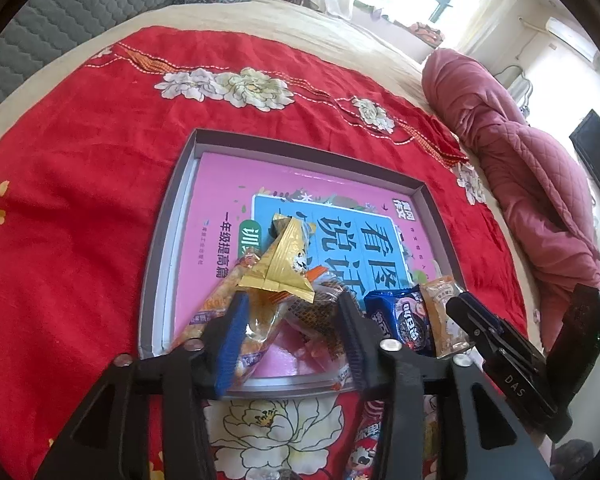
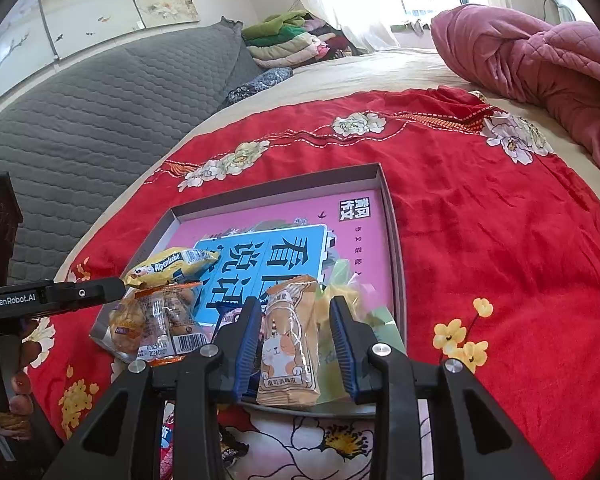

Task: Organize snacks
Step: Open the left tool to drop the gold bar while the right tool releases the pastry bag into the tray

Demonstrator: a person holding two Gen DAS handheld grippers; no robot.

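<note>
While I look along my left gripper (image 1: 292,336), its blue-padded jaws stand apart with snacks between them: a gold wrapper (image 1: 278,268) lies just ahead of the fingertips atop a clear bag of orange-labelled snacks (image 1: 220,316), neither squeezed by the pads as far as I can tell. Both lie in the near end of the grey box (image 1: 156,248), whose floor is a pink book cover. To the gripper's right sit a dark blue cookie packet (image 1: 400,316) and a tan packet (image 1: 440,312), with my other gripper's tip touching or just beside them (hard to say which).

From my right gripper (image 2: 296,340), the jaws are also parted, and the tan packet with a cat drawing (image 2: 286,344) stands between the pads; the left pad looks close against it, the right one clear. A pale green wrapper (image 2: 340,288) lies just right of it. Farther left, the yellow Alpenliebe bag (image 2: 172,268) rests on clear-wrapped snacks (image 2: 160,320), at the left gripper's tip. Everything sits on a red flowered cloth (image 2: 480,240).
</note>
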